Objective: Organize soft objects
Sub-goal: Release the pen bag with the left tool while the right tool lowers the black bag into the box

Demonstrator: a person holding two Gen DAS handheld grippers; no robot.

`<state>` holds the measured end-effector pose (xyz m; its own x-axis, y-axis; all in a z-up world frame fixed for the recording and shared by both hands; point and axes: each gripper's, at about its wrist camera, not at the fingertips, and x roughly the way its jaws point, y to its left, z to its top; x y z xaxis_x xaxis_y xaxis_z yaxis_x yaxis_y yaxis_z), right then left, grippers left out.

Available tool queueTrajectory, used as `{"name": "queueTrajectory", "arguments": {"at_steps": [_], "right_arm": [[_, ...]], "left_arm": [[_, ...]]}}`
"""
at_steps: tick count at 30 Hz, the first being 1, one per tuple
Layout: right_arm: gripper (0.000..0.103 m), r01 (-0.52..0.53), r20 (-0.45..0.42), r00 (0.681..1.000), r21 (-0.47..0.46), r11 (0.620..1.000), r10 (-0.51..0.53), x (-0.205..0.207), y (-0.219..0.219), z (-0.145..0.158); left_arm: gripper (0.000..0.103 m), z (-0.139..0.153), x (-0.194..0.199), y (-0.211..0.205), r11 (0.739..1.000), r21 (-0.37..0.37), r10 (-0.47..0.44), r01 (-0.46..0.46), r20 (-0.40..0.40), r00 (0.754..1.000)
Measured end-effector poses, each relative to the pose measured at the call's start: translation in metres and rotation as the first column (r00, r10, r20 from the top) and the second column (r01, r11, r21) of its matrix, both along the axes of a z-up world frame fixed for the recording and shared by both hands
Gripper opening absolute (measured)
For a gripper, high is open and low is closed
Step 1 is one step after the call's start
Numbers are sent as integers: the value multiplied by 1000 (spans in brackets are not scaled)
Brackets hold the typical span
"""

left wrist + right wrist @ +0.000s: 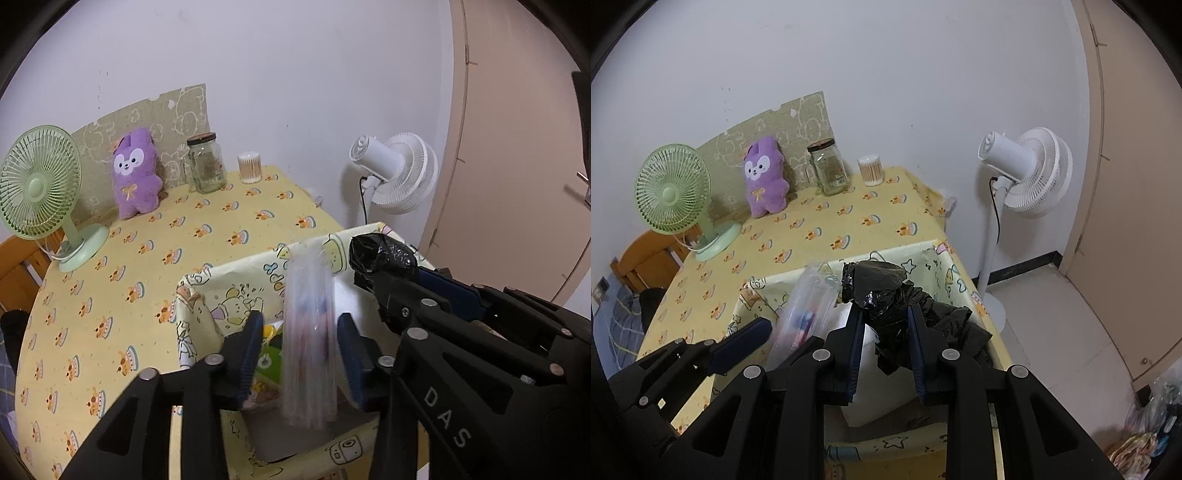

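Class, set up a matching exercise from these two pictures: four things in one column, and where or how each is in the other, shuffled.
1 purple plush toy
2 black plastic bag
3 clear plastic packet
4 green desk fan

A clamped in the right gripper
B left edge of the table
C leaning on the wall
D between the open left gripper fingers

Pairs: 1-C, 2-A, 3-D, 4-B

A green desk fan (40, 184) stands at the far left of the surface (221, 229), which wears a yellow cloth printed with small cakes. Right of the fan, a glass jar (205, 162) with a dark lid stands beside a round tub of cotton swabs (250, 168), both near the far edge. A patterned olive sheet (162, 118) leans on the white wall behind them. A white pedestal fan (1027, 173) stands on the floor to the right, near a beige door (1137, 147).
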<state>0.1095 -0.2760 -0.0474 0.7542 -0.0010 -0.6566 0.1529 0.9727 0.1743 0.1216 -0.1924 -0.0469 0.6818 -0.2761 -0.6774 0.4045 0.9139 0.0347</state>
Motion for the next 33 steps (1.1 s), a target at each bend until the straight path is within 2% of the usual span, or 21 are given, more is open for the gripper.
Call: {"name": "queueTrajectory", "arguments": {"at_steps": [3,6,12,20,26,31,33], "right_arm": [[26,-9,-9,1000,11,1000,9,1,3,-3],[26,-14,-16,1000,15,1000,14,4,5,-5],[26,-26,-36,999,38,999,28,14,11,-11],[28,-28,-70,997,76,997,33,22,13,-20],[40,-21,-80,997,47,999,25,18,14,-19],[45,-23,-85,996,38,999,26,11,13,-16],[46,-26,-83,996,30,999,29,7,14,-14]], "left_arm": [[67,0,-3,1,1000,22,7,-7,4,1000],[72,0,-4,3,999,48,20,-21,19,1000],[74,-2,1,7,996,79,37,-38,12,999],[76,-8,6,9,997,73,29,-27,-16,999],[76,-8,5,9,997,78,24,-23,-17,1000],[78,-7,-4,10,995,91,25,-26,8,1000],[82,-5,-8,11,995,96,28,-30,20,999]]}}
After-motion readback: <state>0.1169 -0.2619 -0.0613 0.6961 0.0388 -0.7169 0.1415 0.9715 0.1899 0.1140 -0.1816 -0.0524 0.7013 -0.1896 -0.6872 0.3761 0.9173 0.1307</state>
